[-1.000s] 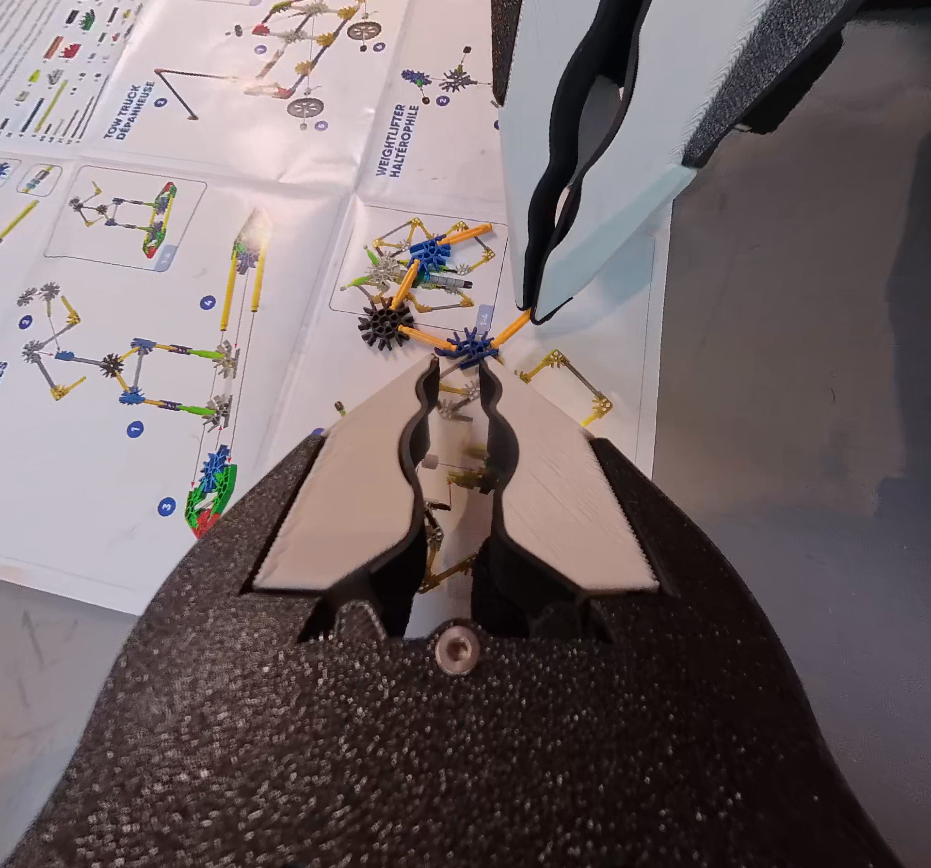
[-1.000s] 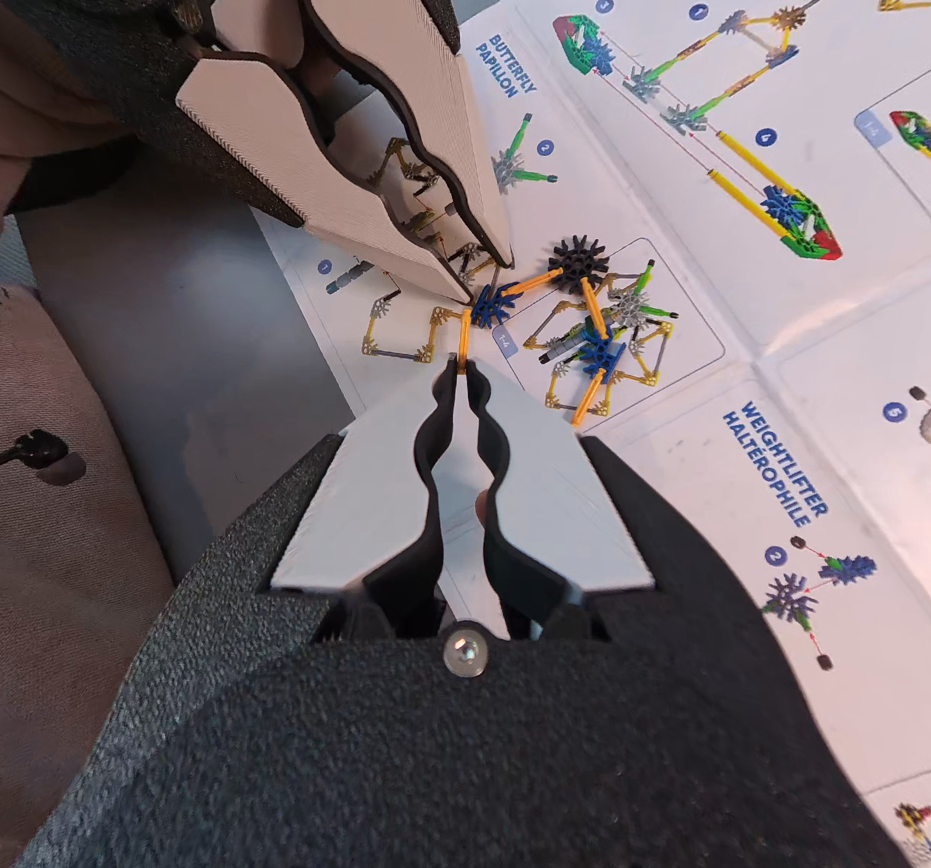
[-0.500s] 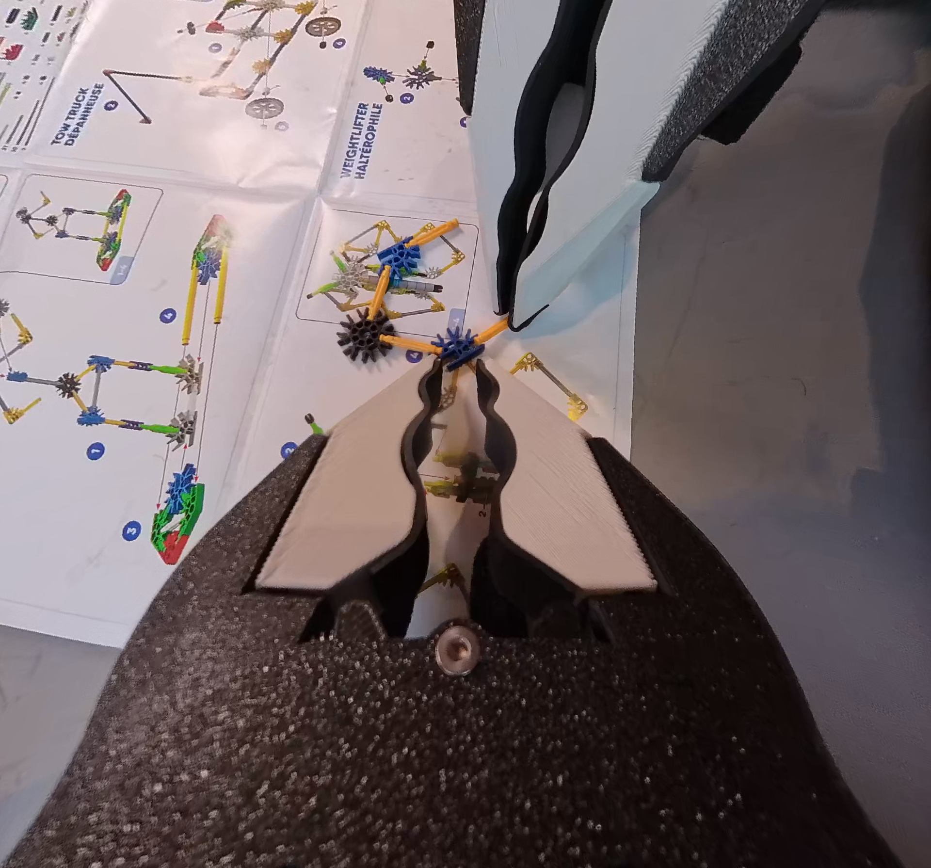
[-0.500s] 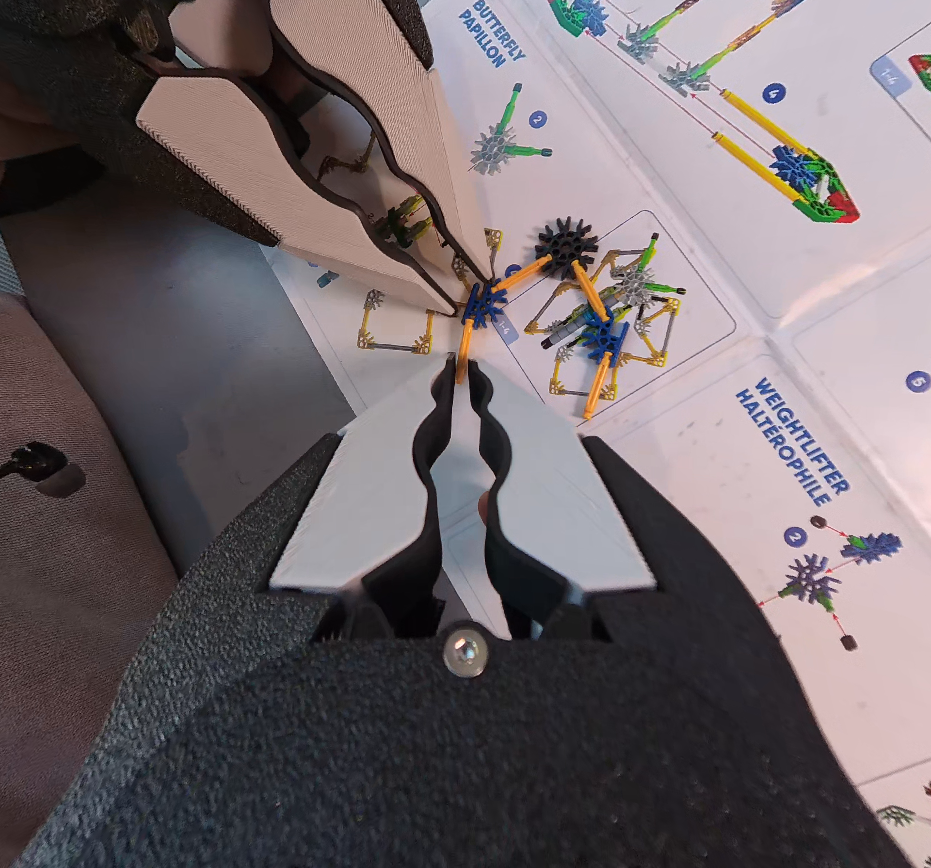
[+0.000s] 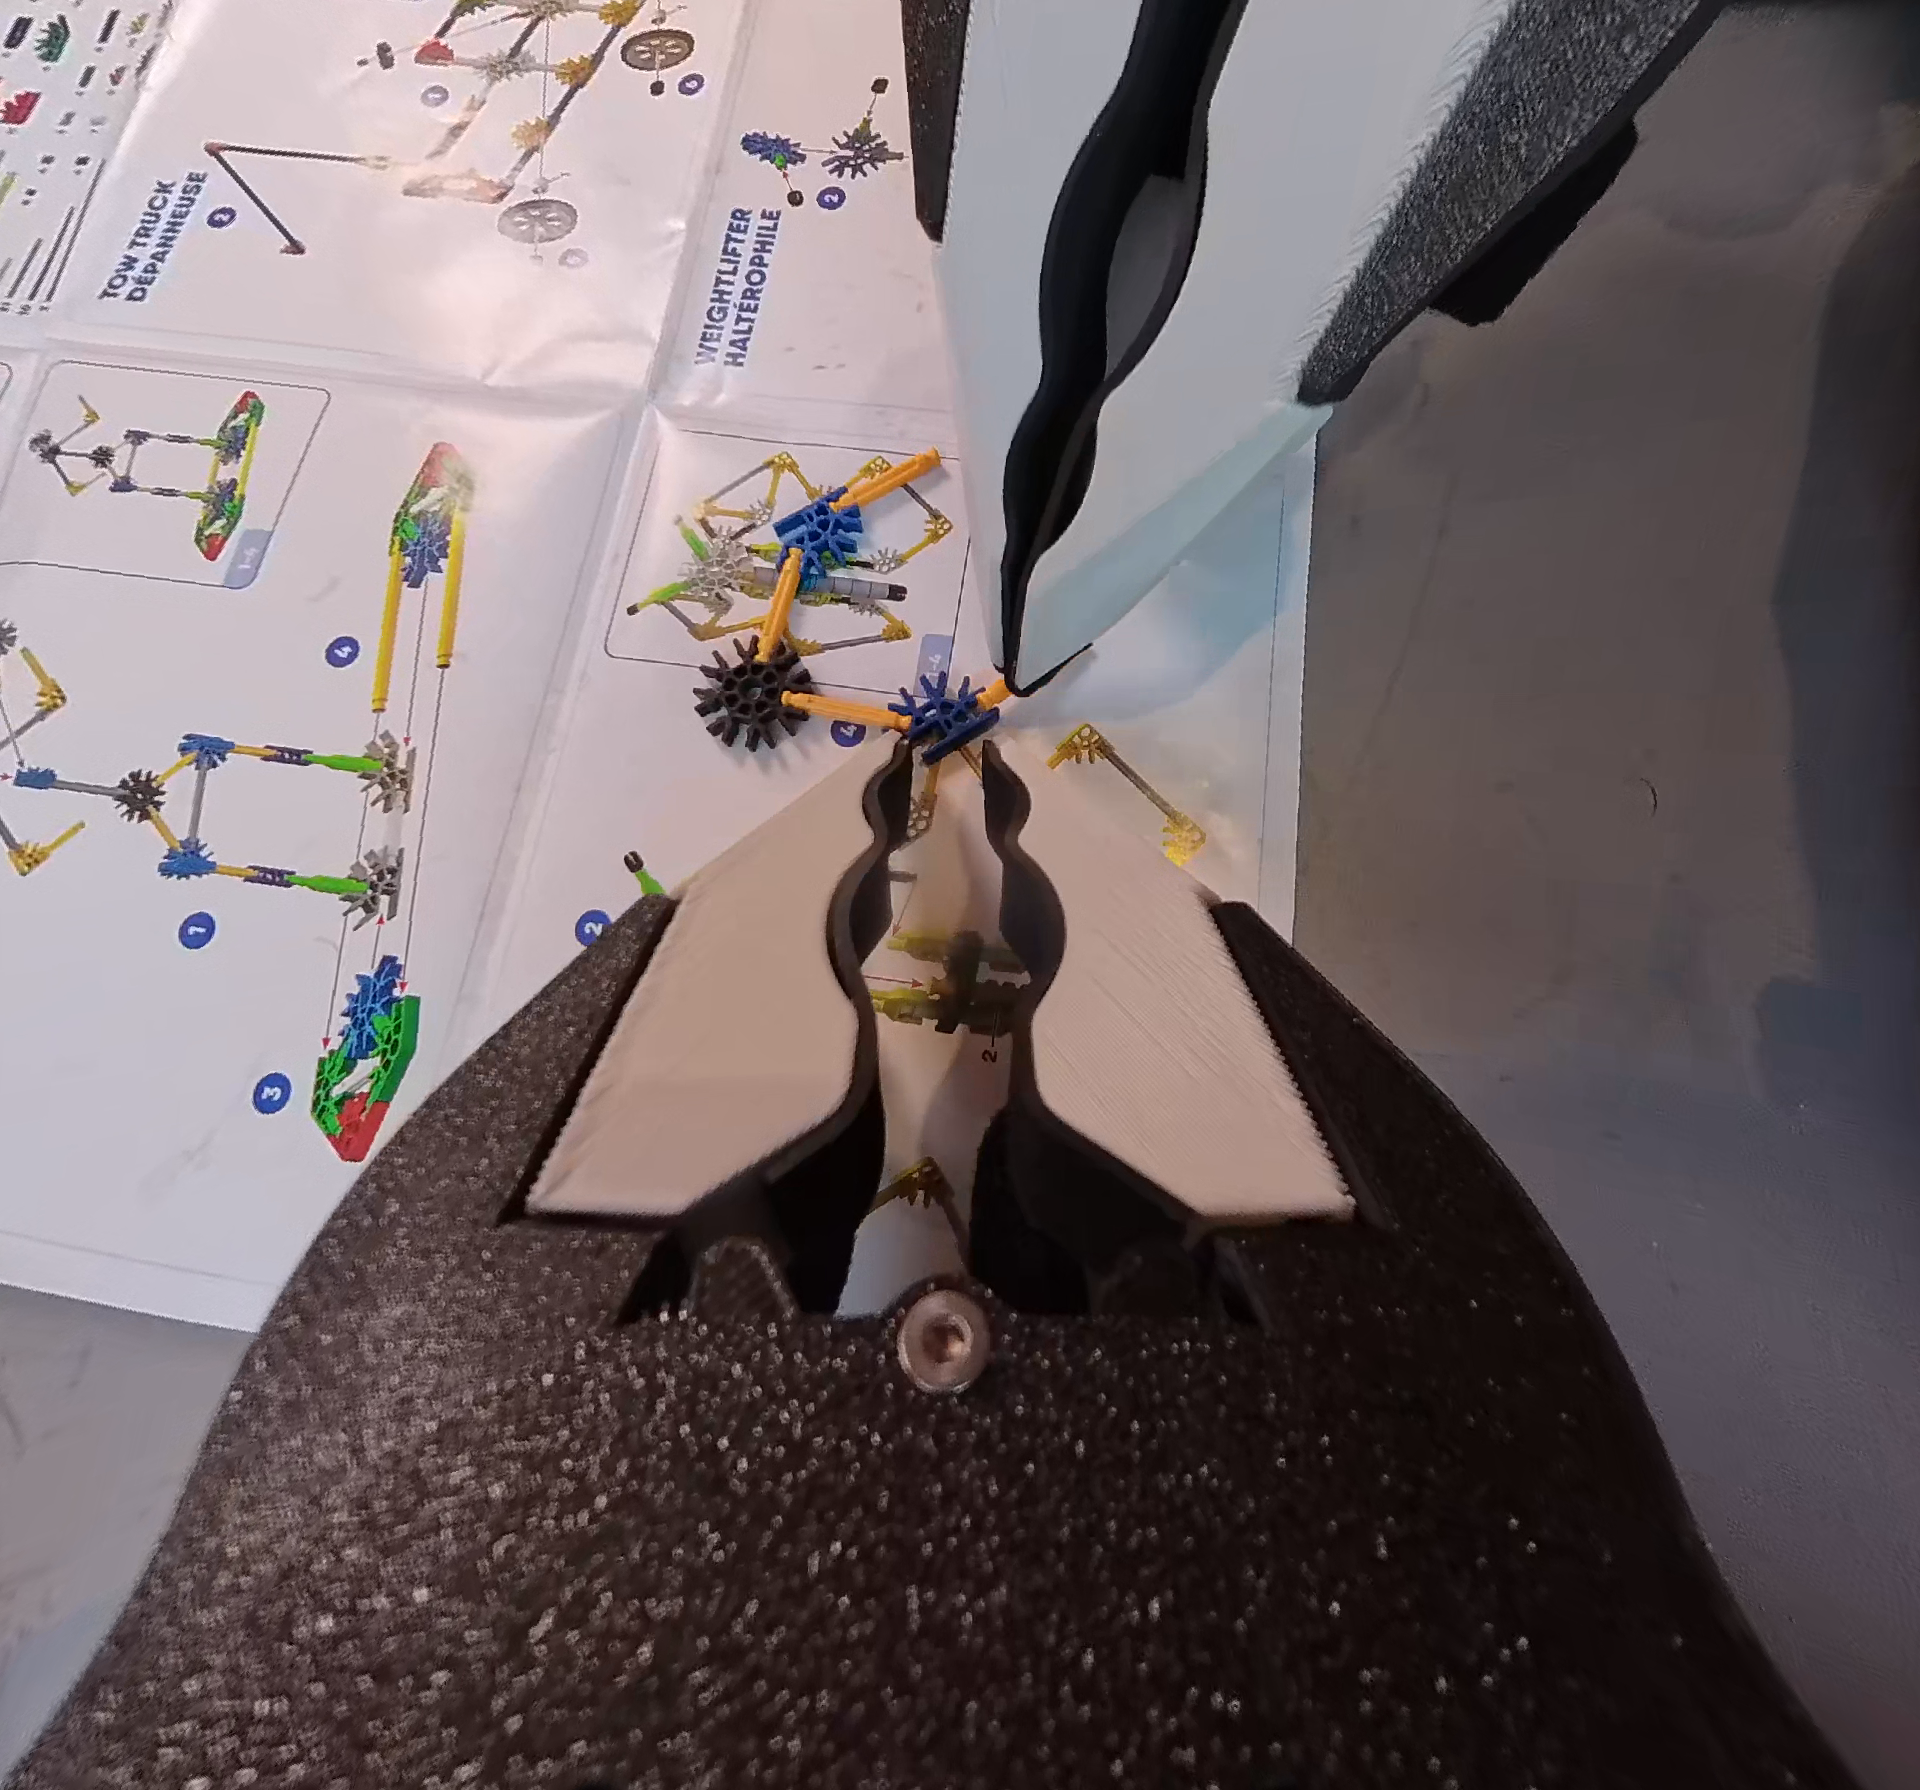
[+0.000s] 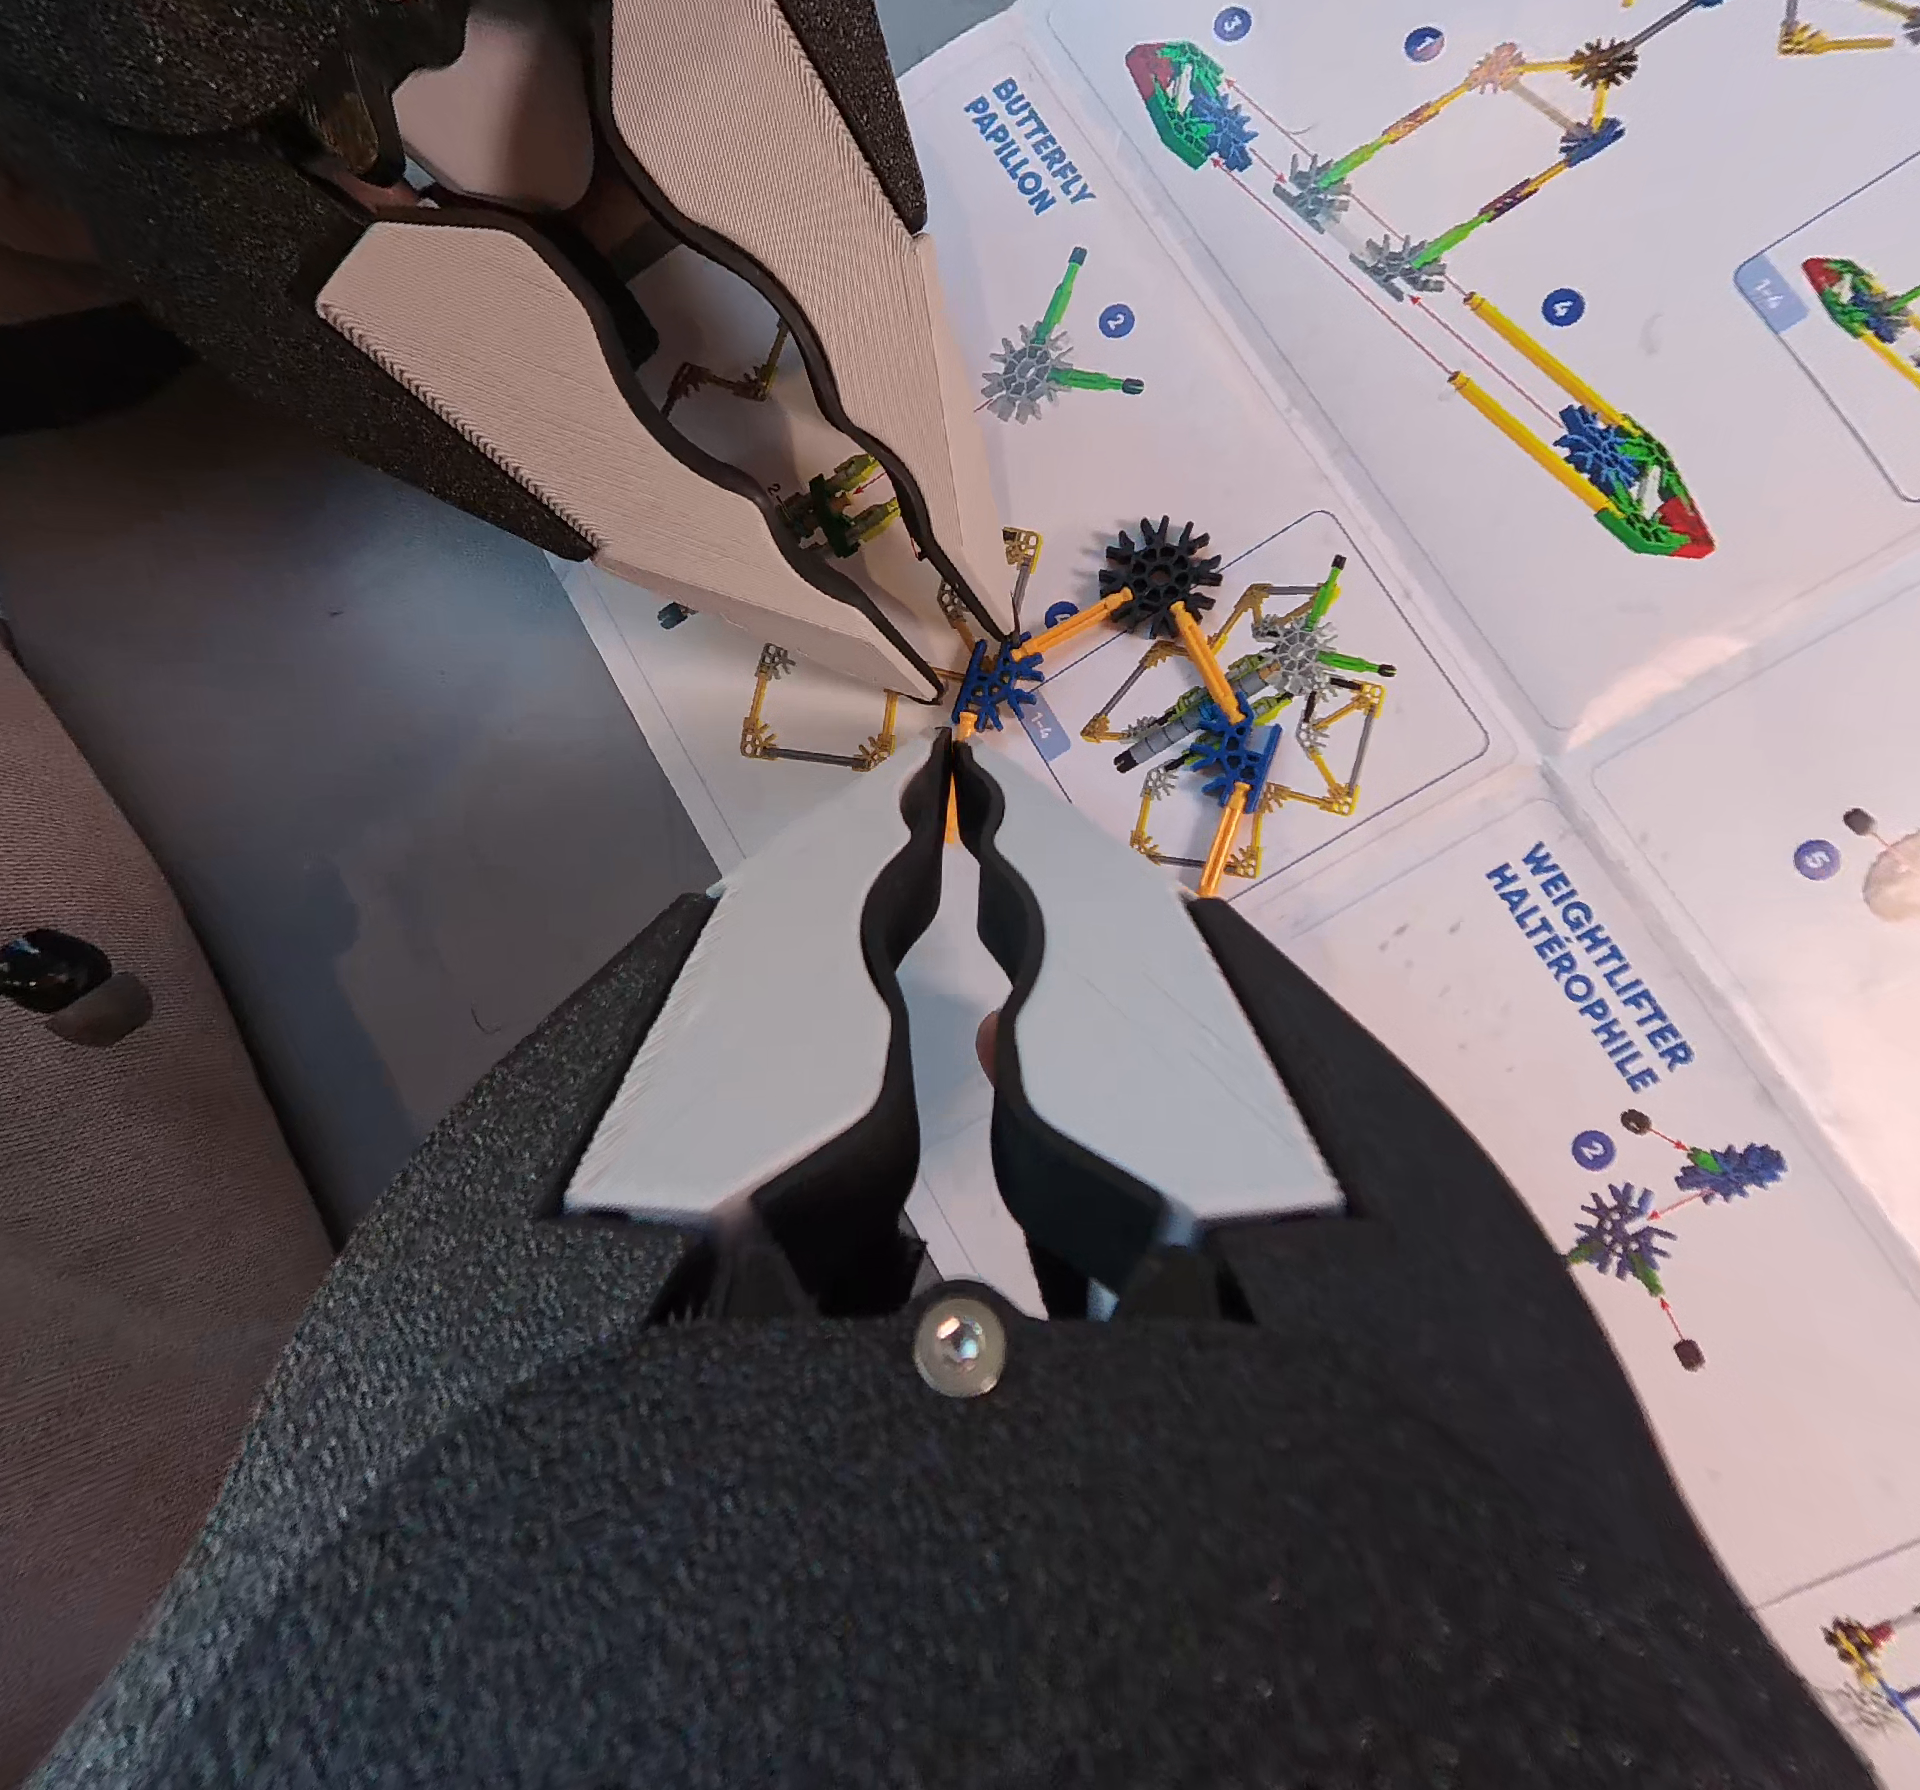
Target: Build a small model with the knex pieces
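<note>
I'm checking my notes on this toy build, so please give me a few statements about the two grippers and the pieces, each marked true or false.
1. The right gripper is shut on an orange rod. True.
2. The left gripper is shut tight. False: its fingers stand apart at the blue connector.
3. The black connector lies on bare table. False: it lies on the instruction sheet.
4. An orange rod joins the black and blue connectors. True.

Left tool: speckled black body, beige ribbed fingers, wavy black pads, silver screw. Right tool: pale grey fingers.
</note>
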`<state>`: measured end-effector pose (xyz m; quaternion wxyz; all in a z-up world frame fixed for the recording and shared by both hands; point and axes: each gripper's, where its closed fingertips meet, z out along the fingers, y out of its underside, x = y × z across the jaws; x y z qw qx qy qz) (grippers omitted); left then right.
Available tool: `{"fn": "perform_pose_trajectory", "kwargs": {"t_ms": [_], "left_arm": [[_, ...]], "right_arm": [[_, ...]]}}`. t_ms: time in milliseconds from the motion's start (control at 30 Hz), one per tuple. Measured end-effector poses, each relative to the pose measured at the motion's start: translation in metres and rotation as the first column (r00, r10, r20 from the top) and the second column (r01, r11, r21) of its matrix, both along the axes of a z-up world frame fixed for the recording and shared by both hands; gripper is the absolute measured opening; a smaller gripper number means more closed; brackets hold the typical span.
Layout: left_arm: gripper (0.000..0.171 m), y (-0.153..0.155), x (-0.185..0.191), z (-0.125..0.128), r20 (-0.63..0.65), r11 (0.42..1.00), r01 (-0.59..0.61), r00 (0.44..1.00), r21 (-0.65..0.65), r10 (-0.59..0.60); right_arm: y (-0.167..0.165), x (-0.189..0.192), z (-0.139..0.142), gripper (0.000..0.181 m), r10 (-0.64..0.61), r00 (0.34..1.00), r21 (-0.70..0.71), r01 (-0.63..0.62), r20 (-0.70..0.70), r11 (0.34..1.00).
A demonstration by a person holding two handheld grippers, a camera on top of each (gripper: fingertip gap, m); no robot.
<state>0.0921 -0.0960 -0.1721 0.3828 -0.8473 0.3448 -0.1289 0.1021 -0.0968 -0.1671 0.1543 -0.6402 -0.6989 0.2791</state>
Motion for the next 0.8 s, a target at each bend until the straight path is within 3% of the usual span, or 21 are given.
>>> {"fn": "perform_pose_trajectory", "kwargs": {"t_ms": [800], "left_arm": [[0.013,-0.0012,0.0002,0.0004,-0.008,1.000,-0.001,1.000,-0.009,0.001]], "right_arm": [[-0.0008,-0.0018,0.0020,0.000,-0.020,1.000,0.032,0.021,-0.023,0.999]]}}
